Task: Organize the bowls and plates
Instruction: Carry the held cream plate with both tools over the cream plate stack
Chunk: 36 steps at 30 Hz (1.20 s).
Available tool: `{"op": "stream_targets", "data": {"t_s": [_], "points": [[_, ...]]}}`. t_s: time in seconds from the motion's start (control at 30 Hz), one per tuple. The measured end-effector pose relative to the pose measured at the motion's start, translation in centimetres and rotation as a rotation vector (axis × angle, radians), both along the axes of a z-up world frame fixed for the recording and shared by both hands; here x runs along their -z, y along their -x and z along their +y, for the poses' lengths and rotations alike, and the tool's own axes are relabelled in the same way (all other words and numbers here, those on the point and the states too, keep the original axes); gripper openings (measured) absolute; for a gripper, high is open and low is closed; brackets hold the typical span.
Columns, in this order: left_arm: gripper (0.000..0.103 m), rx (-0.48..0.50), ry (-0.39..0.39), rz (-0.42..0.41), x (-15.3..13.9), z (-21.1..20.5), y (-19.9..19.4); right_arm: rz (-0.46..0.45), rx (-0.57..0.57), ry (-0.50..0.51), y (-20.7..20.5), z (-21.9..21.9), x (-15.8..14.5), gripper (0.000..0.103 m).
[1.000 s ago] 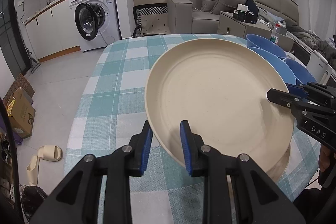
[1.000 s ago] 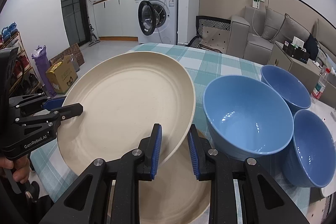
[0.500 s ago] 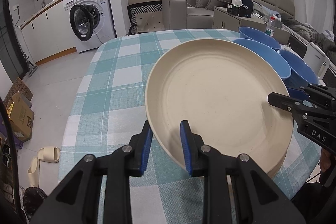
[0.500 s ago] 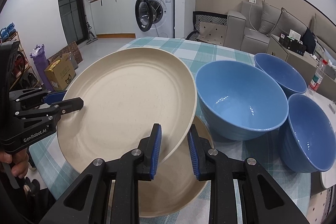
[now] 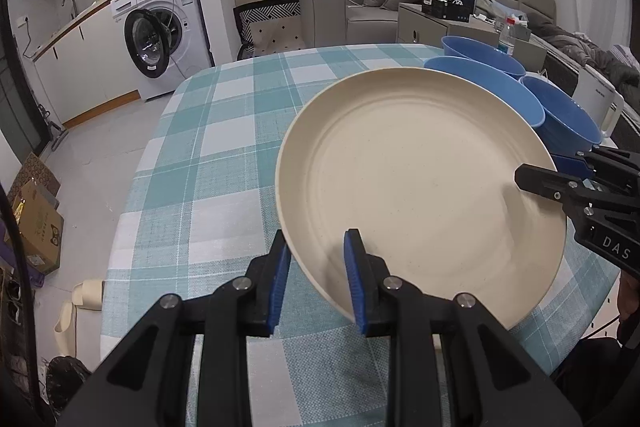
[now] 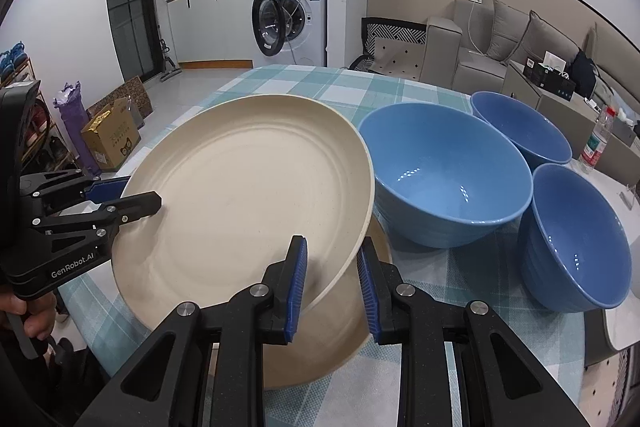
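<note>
Grippers grasp opposite rims of a cream plate (image 5: 420,183), the left gripper (image 5: 316,279) clamping its near-left edge and the right gripper (image 6: 332,279) its near-right edge, holding it tilted above a second plate (image 6: 340,339) on the checked tablecloth (image 5: 208,163), three blue bowls (image 6: 444,167) just beside it at right.

Even, soft indoor light, sharp focus, small glints inside the blue bowls (image 6: 448,179), fisheye-bent, black-vignetted edges.

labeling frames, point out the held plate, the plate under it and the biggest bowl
held plate (image 6: 248,187), right wrist view, centre of its face
lower plate (image 6: 340,327), right wrist view, exposed inner surface
biggest bowl (image 6: 444,171), right wrist view, inside
</note>
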<state>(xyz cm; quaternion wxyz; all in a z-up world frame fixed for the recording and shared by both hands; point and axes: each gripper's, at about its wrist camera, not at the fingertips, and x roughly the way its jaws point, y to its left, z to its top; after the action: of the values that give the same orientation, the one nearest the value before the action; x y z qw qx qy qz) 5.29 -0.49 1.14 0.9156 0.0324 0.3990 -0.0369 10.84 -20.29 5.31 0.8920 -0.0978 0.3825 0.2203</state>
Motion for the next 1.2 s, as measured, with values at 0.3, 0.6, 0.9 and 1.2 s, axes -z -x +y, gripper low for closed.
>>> {"op": "stream_targets", "data": {"t_s": [0.3, 0.6, 0.9, 1.2], "points": [[0.027, 0.020, -0.029, 0.024, 0.6, -0.8, 0.1, 0.017, -0.008, 0.025, 0.7, -0.5, 1.1, 0.025], [0.027, 0.030, -0.056, 0.060, 1.3, -1.0, -0.2, 0.037, -0.032, 0.044, 0.5, -0.4, 1.8, 0.026], [0.028, 0.030, -0.070, 0.078, 1.7, -1.1, -0.3, 0.057, -0.044, 0.076, 0.2, -0.1, 3.0, 0.026], [0.029, 0.035, -0.079, 0.098, 2.4, -1.4, -0.7, 0.072, -0.041, 0.087, -0.1, -0.2, 3.7, 0.027]]}}
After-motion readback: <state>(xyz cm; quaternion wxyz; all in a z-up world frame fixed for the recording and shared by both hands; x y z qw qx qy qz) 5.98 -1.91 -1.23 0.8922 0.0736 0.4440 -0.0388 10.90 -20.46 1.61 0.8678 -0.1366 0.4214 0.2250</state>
